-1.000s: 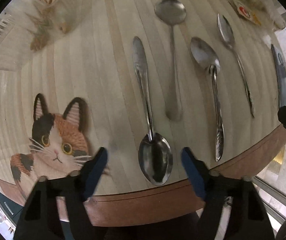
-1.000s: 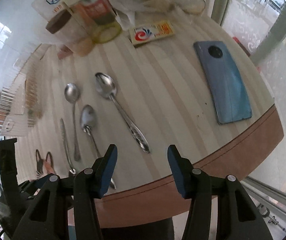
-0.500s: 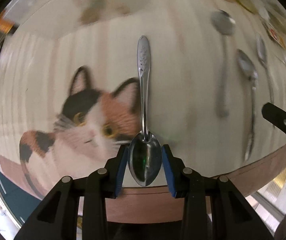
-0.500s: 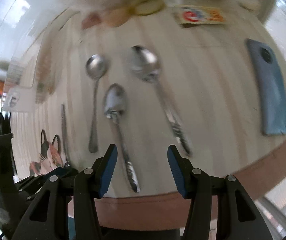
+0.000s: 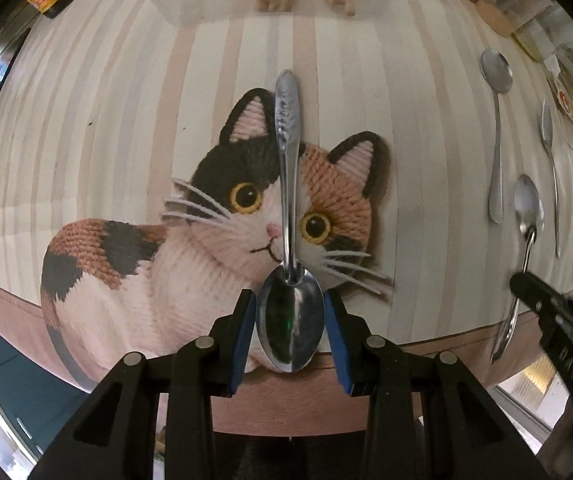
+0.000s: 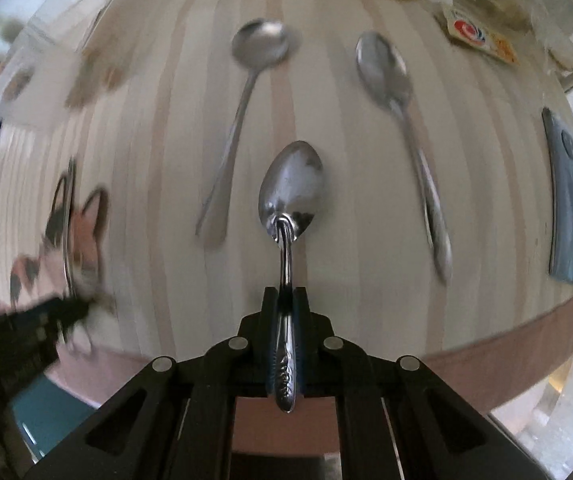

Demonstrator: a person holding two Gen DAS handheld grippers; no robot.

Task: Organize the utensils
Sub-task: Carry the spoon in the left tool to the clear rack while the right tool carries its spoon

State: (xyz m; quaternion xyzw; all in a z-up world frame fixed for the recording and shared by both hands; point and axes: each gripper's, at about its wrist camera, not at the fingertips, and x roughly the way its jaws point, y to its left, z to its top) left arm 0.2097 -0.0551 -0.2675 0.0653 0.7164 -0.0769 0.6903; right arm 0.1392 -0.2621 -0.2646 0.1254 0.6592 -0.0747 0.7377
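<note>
Spoons: four in sight. Left claw [image 5: 290, 326] is clamped on the bowl of the plain-handled spoon [image 5: 288, 184], blue pads against both sides of the bowl, handle pointing away over the cat picture [image 5: 214, 240] on the table [image 5: 86, 120]. Right claw [image 6: 285, 320] has just closed; it pinches the patterned handle of the embossed spoon [image 6: 291, 184], bowl forward. In the right wrist view, the round-bowled spoon [image 6: 260, 46] lies left of that bowl and the long oval spoon [image 6: 384, 68] to its right, both on the striped tabletop, apart from each other. A grey-blue phone [image 6: 566, 200] lies near the right table edge. A red-and-yellow packet [image 6: 482, 38] and blurred containers crowd the far edge. Nothing lies between the two claws.
</note>
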